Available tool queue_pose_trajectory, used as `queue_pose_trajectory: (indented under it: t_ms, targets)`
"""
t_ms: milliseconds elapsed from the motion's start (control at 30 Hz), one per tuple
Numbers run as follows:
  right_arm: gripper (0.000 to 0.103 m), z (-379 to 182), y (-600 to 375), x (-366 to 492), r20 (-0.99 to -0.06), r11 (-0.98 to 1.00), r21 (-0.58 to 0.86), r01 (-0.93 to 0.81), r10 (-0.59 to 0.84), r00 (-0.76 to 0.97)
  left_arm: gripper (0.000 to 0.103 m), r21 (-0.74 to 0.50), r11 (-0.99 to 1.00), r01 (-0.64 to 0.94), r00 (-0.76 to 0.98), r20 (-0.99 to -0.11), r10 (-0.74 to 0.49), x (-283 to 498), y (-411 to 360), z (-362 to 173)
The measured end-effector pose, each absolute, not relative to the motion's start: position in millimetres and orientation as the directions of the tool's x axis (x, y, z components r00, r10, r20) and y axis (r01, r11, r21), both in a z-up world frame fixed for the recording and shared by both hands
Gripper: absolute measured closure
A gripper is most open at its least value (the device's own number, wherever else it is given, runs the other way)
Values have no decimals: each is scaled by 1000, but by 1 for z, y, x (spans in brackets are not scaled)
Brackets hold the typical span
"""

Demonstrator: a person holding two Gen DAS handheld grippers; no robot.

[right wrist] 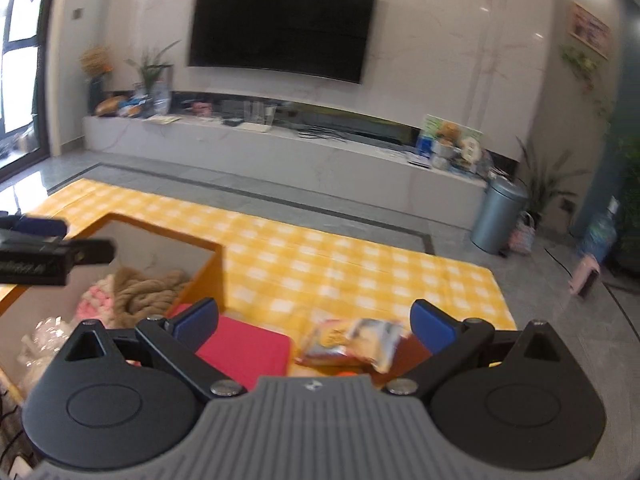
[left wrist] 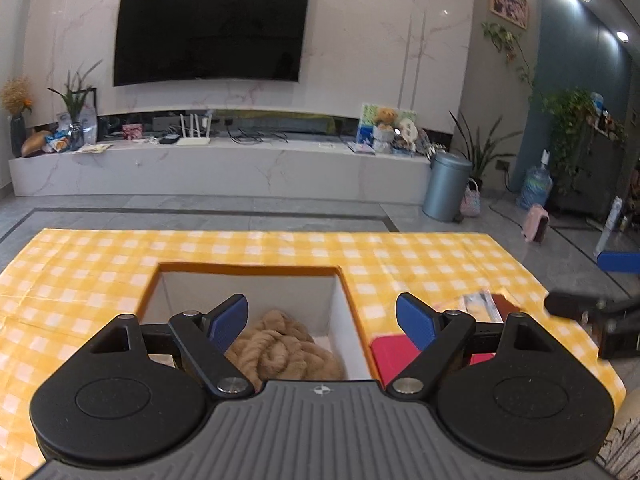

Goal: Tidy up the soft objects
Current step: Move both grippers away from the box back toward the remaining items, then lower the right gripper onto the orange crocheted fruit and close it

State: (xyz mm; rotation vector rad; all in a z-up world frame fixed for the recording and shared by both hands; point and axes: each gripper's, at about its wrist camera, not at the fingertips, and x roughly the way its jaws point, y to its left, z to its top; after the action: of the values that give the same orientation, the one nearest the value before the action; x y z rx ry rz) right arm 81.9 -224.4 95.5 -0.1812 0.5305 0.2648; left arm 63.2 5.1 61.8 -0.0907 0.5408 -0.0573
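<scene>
box (left wrist: pixel 344 312): open-topped, orange rim, white walls, on checked worktop (left wrist: pixel 280 248); directly ahead of and under left fingers.
in box: tan chunky yarn (left wrist: pixel 276 348) between left fingers in left view; pink yarn (right wrist: pixel 94 300) and clear crinkly plastic (right wrist: pixel 44 332) beside it, seen left of right fingers.
outside box: red soft pad (right wrist: pixel 248 350) flat on worktop, touching box wall, just ahead of right inner finger; snack packet (right wrist: pixel 356 342) between right fingers, lying on a brown item, blurred.
left gripper (left wrist: pixel 322 316): fingers spread wide, empty, hovering over box.
right gripper (right wrist: pixel 314 322): fingers spread wide, empty, above pad and packet.
progress: likely past halfway; three soft items in.
left to do: probably red pad; packet unclear whether it counts.
</scene>
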Motion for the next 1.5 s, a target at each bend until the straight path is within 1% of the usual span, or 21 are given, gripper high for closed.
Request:
queue_pose_trajectory:
  t_ms: [67, 200, 300, 433, 500, 567, 633, 667, 700, 733, 800, 900, 1033, 1067, 1133, 1200, 1300, 1333, 1367, 1400, 1500]
  targets:
    - [3, 94, -239, 83, -512, 962, -66, -265, 195, 836, 5, -88, 995, 46, 844, -529, -86, 66, -4, 58]
    - [3, 87, -267, 90, -518, 979, -22, -201, 161, 840, 5, -41, 998, 41, 820, -569, -57, 72, -26, 54]
    - [3, 74, -286, 102, -551, 989, 10, -148, 129, 825, 5, -27, 994, 107, 794, -599, -102, 77, -39, 56]
    - [3, 54, -306, 116, -600, 996, 20, -84, 79, 796, 5, -32, 992, 121, 770, -628, -114, 86, -60, 56]
    - [3, 44, -318, 126, -616, 995, 86, -50, 93, 783, 5, -7, 987, 161, 760, -637, -129, 92, -77, 55]
    - [3, 29, -330, 140, -631, 983, 180, -37, 145, 762, 5, 35, 982, 184, 751, -650, -118, 98, -93, 55]
    - [7, 6, -336, 158, -673, 964, 261, -51, 220, 707, 5, 100, 976, 194, 751, -655, -82, 101, -105, 56]
    - [16, -6, -338, 166, -693, 954, 295, -53, 252, 675, 5, 128, 973, 192, 759, -648, -64, 102, -109, 55]
    - [23, -17, -337, 171, -704, 946, 321, -46, 270, 657, 5, 147, 971, 189, 764, -644, -51, 104, -112, 53]
    - [23, -26, -337, 177, -715, 944, 328, -28, 268, 645, 5, 160, 970, 185, 764, -644, -40, 108, -115, 51]
    - [23, -38, -330, 186, -748, 955, 294, -19, 243, 618, 5, 175, 970, 171, 761, -649, -17, 116, -117, 46]
    - [23, -45, -320, 193, -729, 952, 297, -75, 277, 626, 5, 188, 971, 148, 755, -656, 12, 126, -117, 39]
    - [23, -54, -302, 206, -720, 936, 327, -129, 335, 608, 5, 249, 954, 167, 721, -691, 55, 132, -120, 31]
    - [23, -57, -294, 208, -731, 941, 306, -147, 331, 596, 5, 257, 952, 167, 721, -690, 60, 130, -121, 30]
    - [23, -64, -276, 211, -761, 961, 223, -162, 276, 588, 5, 265, 949, 171, 724, -688, 61, 127, -120, 30]
    - [27, -70, -263, 213, -780, 977, 139, -161, 208, 590, 5, 262, 950, 171, 728, -683, 57, 124, -118, 33]
    - [28, -78, -255, 215, -783, 985, 61, -161, 148, 604, 5, 253, 954, 159, 733, -677, 58, 121, -117, 37]
    - [28, -79, -254, 215, -783, 986, 54, -160, 141, 606, 5, 250, 955, 159, 733, -677, 55, 120, -117, 38]
    - [32, -80, -253, 215, -783, 985, 55, -162, 144, 605, 5, 248, 955, 160, 734, -677, 53, 120, -117, 39]
    - [37, -81, -253, 214, -783, 984, 60, -169, 152, 603, 5, 249, 955, 162, 734, -677, 52, 119, -117, 40]
    - [43, -80, -252, 211, -774, 981, 53, -188, 159, 613, 5, 264, 950, 169, 736, -675, 57, 118, -122, 42]
